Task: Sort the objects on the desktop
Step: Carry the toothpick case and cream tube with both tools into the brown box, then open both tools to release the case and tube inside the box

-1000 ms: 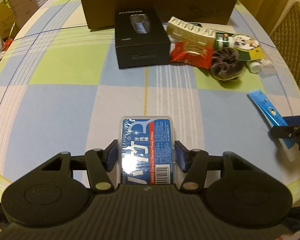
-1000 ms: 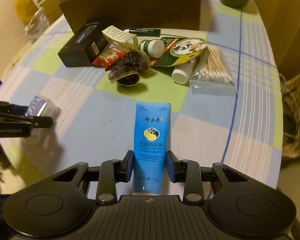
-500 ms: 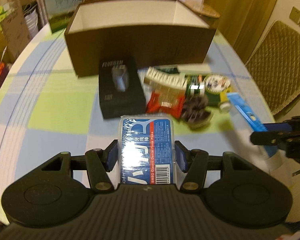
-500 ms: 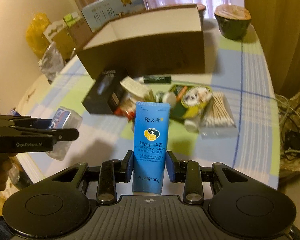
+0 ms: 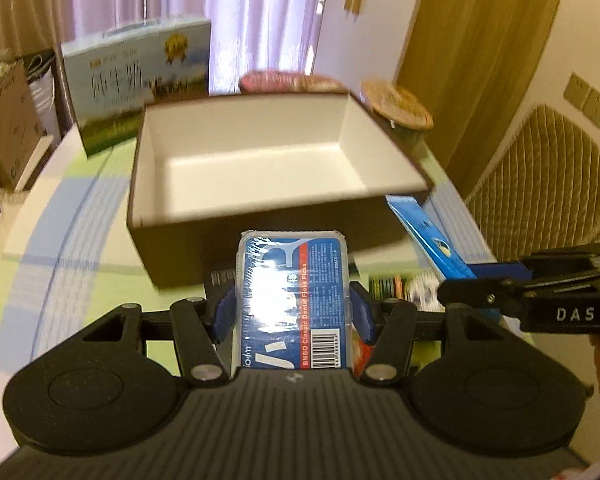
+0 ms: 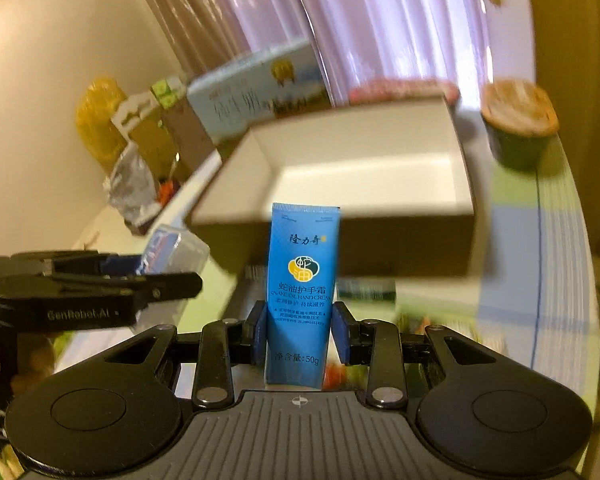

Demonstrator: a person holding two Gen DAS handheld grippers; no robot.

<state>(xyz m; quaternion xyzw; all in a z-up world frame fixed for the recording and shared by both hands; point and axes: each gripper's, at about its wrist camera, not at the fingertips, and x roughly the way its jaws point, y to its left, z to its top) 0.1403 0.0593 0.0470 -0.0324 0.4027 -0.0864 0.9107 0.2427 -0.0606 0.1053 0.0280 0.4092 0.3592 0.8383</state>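
Observation:
My left gripper [image 5: 294,312] is shut on a clear box of dental floss picks [image 5: 294,300] with a blue and red label, held in the air. My right gripper [image 6: 300,338] is shut on a blue hand cream tube [image 6: 302,280], also lifted. Both face an open brown cardboard box [image 5: 256,216] with a white, empty inside, just ahead and below. The right gripper with the tube [image 5: 428,232] shows at the right of the left wrist view. The left gripper with the floss box [image 6: 172,250] shows at the left of the right wrist view.
A milk carton box [image 5: 140,80] stands behind the brown box on the left. A round lidded cup [image 6: 518,124] stands at its far right corner. Small items lie on the checked tablecloth [image 5: 60,208] below the grippers, blurred. A padded chair [image 5: 548,184] is at the right.
Both grippers lifted their objects off the table and moved forward toward the brown box; the view now looks down into its open inside. The pile of items has dropped below the grippers.

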